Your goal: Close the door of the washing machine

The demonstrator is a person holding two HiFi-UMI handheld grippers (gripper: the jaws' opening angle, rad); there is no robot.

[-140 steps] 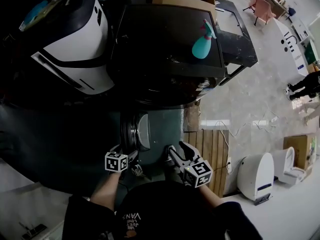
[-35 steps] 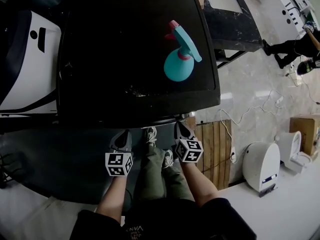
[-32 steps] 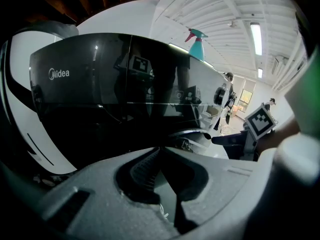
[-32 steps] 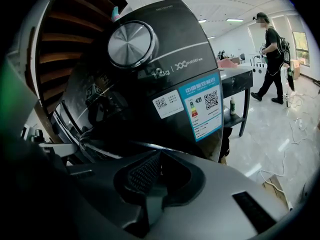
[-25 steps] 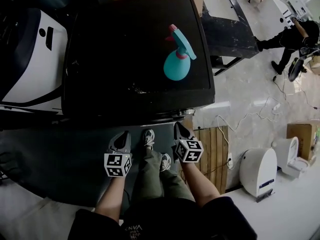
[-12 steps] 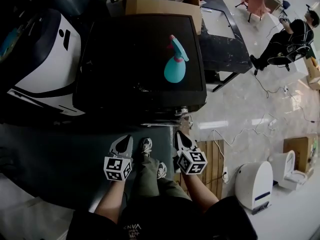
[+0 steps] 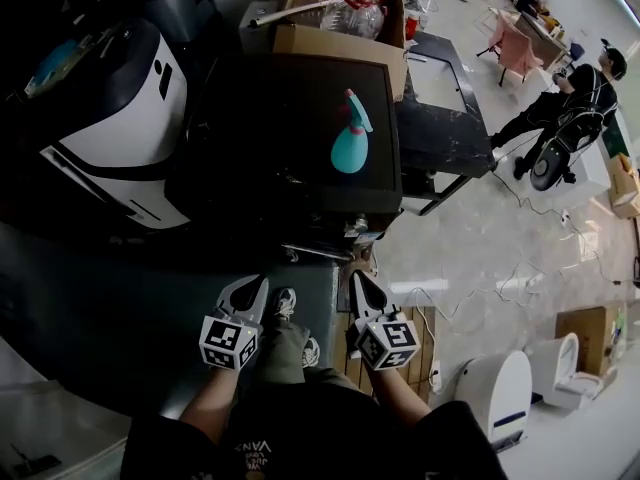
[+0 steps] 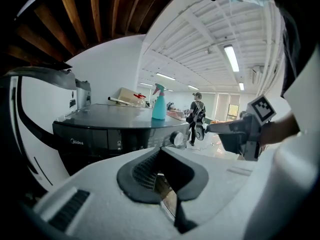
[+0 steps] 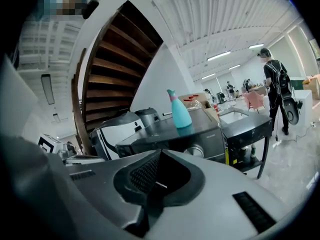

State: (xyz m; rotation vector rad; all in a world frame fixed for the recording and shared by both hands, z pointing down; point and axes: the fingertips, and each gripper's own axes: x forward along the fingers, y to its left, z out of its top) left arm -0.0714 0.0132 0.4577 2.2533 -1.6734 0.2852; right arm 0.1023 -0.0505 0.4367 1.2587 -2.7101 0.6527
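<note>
The black washing machine [image 7: 290,138] stands ahead of me with a teal spray bottle [image 7: 350,140] on its top. Its front and door are hidden under the top in the head view. My left gripper [image 7: 254,285] and right gripper [image 7: 357,280] hang side by side in front of it, apart from it, both shut and empty. In the left gripper view, the left gripper [image 8: 160,153] faces the machine's control panel [image 8: 115,140], its knob [image 8: 176,139] and the right gripper [image 8: 240,132]. The right gripper [image 9: 159,156] points at the washing machine [image 9: 175,136] and bottle [image 9: 178,112].
A white appliance [image 7: 125,123] stands left of the machine, a cardboard box [image 7: 340,23] behind it, a black table [image 7: 445,103] to its right. A person [image 7: 560,98] stands at the far right. A wooden pallet [image 7: 418,333], floor cables [image 7: 470,278] and a grey mat [image 7: 120,318] lie below.
The machine's top has slid up the head view and looks smaller. Both grippers have come up and back from the front, still shut; the open door seen earliest no longer shows.
</note>
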